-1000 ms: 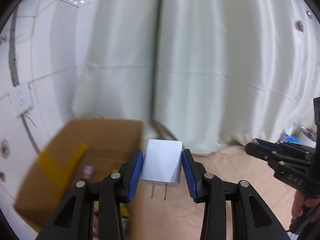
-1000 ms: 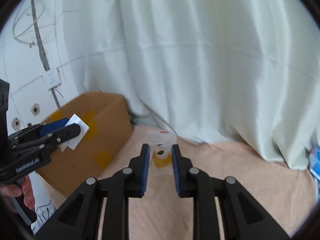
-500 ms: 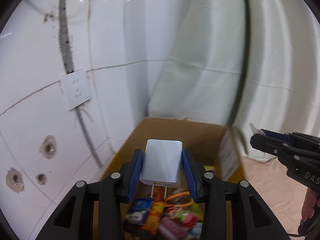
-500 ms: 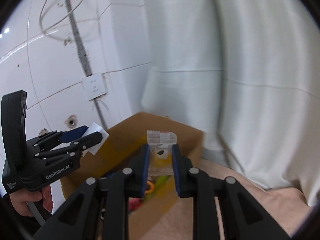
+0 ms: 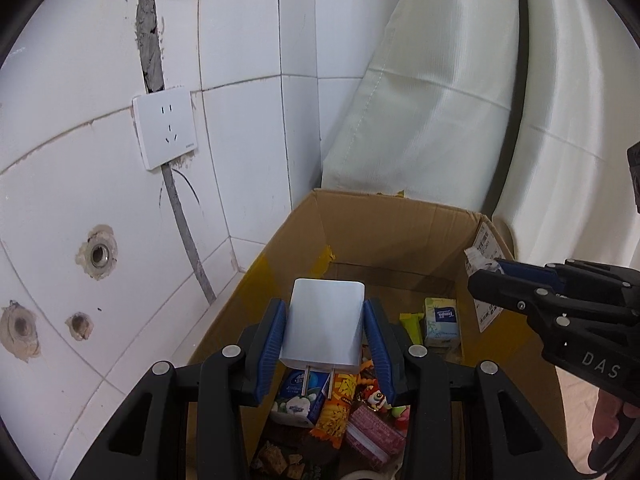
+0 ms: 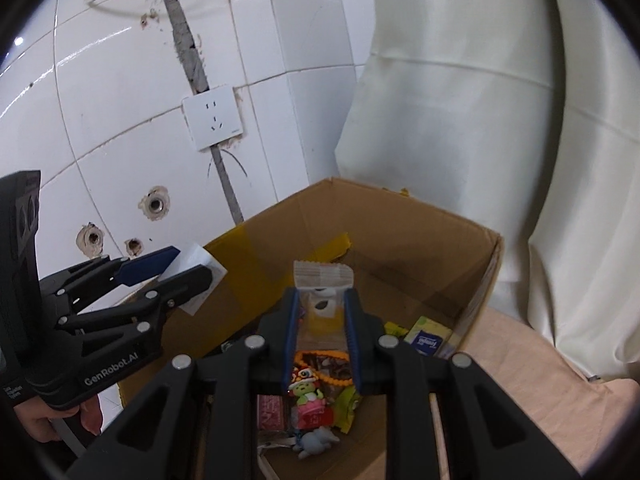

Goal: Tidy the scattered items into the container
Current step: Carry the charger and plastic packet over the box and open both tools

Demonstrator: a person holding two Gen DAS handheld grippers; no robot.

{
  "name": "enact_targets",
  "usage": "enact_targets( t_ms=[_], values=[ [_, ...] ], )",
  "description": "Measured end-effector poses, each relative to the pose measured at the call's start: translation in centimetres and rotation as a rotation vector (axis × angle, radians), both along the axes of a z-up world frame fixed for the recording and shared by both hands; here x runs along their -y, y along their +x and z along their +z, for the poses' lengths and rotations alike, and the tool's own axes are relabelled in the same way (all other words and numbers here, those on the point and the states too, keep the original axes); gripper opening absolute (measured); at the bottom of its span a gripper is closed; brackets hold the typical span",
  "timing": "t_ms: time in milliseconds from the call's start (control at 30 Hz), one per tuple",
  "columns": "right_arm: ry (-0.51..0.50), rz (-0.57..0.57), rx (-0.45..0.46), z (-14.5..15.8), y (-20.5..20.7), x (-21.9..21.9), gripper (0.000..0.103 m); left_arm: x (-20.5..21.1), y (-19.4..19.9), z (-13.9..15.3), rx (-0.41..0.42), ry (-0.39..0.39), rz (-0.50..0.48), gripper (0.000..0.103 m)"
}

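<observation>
Two hand-held grippers hung over the open cardboard box [image 5: 384, 240], ready to drop their loads inside. Left hand-held gripper [image 5: 325, 330] clamped a white charger [image 5: 322, 326], prongs toward six o'clock; right hand-held gripper [image 6: 320, 330] pinched a clear packet [image 6: 322, 300]. Readable: "GenRobot.AI", "DAS", and "Tempo" on tissues [image 5: 440, 318] at three o'clock.
</observation>
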State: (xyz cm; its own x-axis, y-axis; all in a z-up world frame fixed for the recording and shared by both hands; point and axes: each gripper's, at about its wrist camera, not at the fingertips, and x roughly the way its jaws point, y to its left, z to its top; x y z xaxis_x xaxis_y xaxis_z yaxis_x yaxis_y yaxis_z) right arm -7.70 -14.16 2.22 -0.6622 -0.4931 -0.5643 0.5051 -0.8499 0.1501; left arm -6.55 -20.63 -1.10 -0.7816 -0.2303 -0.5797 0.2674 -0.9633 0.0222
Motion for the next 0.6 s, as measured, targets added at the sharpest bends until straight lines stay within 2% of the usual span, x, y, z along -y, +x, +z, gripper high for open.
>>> enact_targets(
  t_ms=[67, 133, 167, 200, 233, 267, 400, 600],
  values=[
    [0.003, -0.001, -0.001, 0.0, -0.1, 0.2, 0.026, 0.0, -0.1, -0.2, 0.004, 0.003, -0.001, 0.041],
    [0.008, -0.014, -0.003, 0.1, -0.2, 0.3, 0.031, 0.0, -0.2, -0.3, 0.007, 0.002, -0.001, 0.041],
    [0.022, -0.023, -0.008, 0.1, -0.2, 0.3, 0.050, 0.0, -0.3, -0.3, 0.008, 0.001, -0.002, 0.041],
    [0.036, -0.039, -0.022, 0.2, -0.1, 0.2, 0.080, -0.1, -0.3, -0.2, 0.008, 0.001, -0.004, 0.041],
    [0.038, -0.055, -0.040, 0.4, 0.1, 0.0, 0.089, -0.1, -0.4, -0.3, 0.009, 0.002, -0.005, 0.041],
    [0.028, -0.066, -0.055, 0.5, 0.2, -0.4, 0.095, -0.2, -0.5, -0.3, 0.008, 0.003, -0.006, 0.041],
    [-0.029, -0.097, -0.060, 1.3, 0.4, -2.2, 0.095, -0.7, -0.6, -0.3, 0.010, 0.002, -0.011, 0.041],
    [-0.036, -0.173, -0.101, 2.3, 1.4, -4.7, 0.101, -1.5, -1.0, -0.2, 0.023, -0.012, -0.021, 0.042]
  ],
)
